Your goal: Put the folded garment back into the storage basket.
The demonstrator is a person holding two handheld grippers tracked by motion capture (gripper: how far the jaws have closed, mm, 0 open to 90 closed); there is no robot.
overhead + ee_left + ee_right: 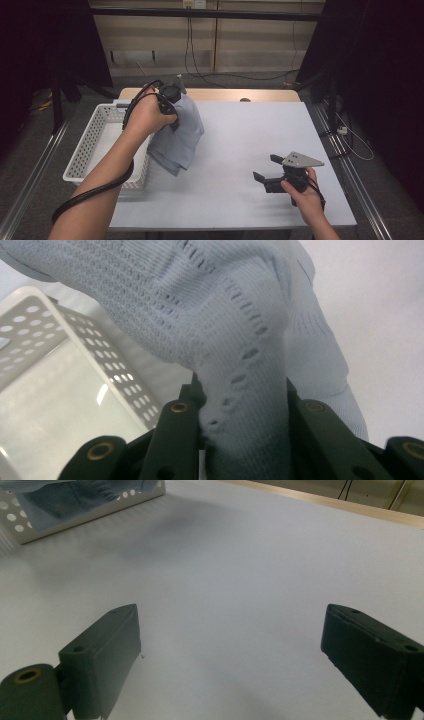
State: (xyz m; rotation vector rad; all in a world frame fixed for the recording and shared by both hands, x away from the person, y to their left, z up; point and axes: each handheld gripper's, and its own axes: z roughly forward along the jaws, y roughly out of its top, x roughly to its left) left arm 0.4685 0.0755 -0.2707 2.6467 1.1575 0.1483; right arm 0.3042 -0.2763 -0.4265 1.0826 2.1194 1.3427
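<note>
A pale blue knitted garment (177, 132) hangs in the air beside the white basket (90, 145), its lower part just above the table. My left gripper (172, 95) is shut on the top of it. In the left gripper view the bunched knit (245, 385) is pinched between the two black jaws. My right gripper (266, 169) rests low over the table's right front, pointing left. Its jaws stand wide apart, and between its fingertips (112, 650) lies nothing but bare table.
The white perforated basket (45, 315) stands at the table's left edge, its inside bare where visible. The white tabletop (250, 130) spreads between the two hands. A wooden strip (235, 94) runs along the far edge. Cables lie on the floor behind.
</note>
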